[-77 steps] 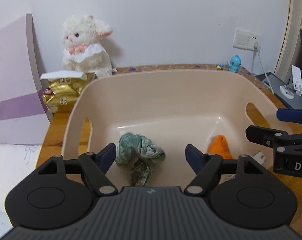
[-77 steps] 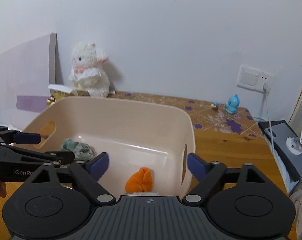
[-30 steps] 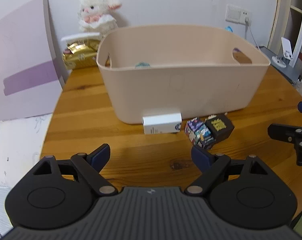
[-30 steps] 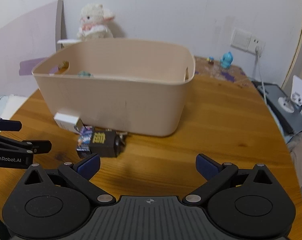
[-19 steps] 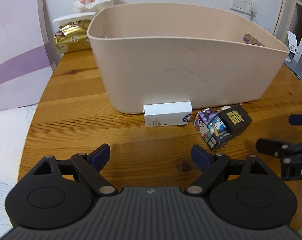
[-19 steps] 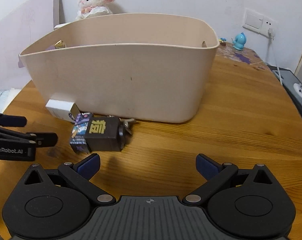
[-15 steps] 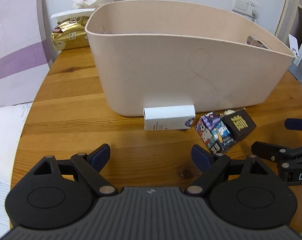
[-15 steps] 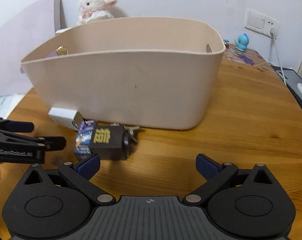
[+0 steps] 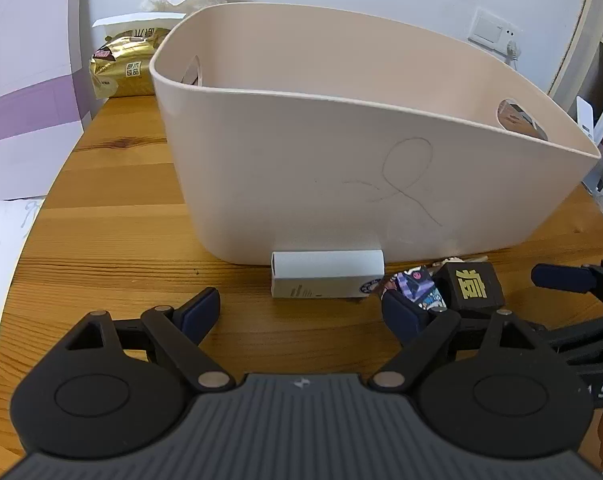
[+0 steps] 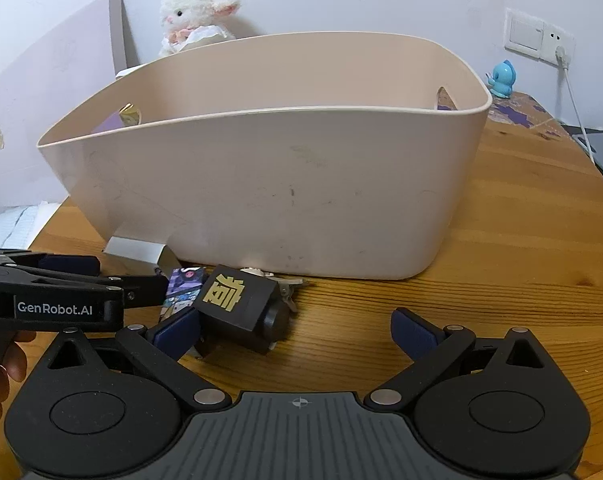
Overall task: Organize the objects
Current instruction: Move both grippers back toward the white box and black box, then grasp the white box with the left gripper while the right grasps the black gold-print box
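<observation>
1. Left gripper (image 9: 301, 314): fingers spread wide, nothing between them, low over the wooden table (image 9: 113, 220).
2. White box (image 9: 327, 274): lies flat on the table just ahead of the left gripper's gap, its far long side against the foot of the bin.
3. Beige bin (image 9: 341, 176): large plastic tub with cut-out handles, directly beyond both grippers' fingertips; its contents cannot be seen from this low angle.
4. Patterned purple box (image 9: 415, 286): just past the left gripper's right fingertip, touching the black box.
5. Black box with a gold character (image 10: 237, 304): rests just ahead of the right gripper's left fingertip, near the bin's foot; a small metal piece pokes out behind it.
6. Right gripper (image 10: 295, 330): fingers spread wide, holding nothing; the gap between them shows bare table.
7. Plush lamb (image 10: 195, 16): against the wall beyond the bin.
8. Gold snack bag (image 9: 121, 68): far left of the left fingers, beside the bin.
</observation>
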A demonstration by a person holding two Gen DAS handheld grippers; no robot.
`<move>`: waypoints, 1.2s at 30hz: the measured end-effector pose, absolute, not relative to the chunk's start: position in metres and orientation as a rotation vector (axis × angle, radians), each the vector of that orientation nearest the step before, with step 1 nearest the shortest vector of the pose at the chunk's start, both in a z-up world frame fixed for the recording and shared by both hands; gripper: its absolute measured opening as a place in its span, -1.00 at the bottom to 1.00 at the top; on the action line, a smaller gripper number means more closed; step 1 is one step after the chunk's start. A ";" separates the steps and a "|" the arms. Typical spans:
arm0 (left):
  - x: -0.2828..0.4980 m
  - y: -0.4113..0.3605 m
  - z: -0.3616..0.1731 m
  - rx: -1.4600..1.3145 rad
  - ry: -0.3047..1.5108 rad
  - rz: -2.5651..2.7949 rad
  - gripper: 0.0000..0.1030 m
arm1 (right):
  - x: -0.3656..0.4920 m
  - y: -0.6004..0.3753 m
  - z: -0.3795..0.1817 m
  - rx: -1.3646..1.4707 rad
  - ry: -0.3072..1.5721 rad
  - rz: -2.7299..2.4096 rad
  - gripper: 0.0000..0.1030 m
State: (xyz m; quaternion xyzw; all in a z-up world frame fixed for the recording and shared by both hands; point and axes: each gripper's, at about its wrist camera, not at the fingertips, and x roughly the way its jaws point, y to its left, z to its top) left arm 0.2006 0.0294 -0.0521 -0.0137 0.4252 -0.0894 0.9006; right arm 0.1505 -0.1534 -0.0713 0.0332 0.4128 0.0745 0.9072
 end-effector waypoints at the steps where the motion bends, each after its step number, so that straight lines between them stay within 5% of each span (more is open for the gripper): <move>1: 0.202 0.029 -0.053 -0.033 0.883 -0.187 0.72 | 0.149 -0.153 -0.072 0.066 0.855 0.150 1.00; 31: 0.209 0.040 -0.056 -0.035 0.872 -0.135 0.73 | 0.151 -0.155 -0.068 0.077 0.829 0.022 0.99; 36: 0.212 0.033 -0.059 0.015 0.851 -0.127 0.72 | 0.160 -0.148 -0.077 0.054 0.858 0.039 0.72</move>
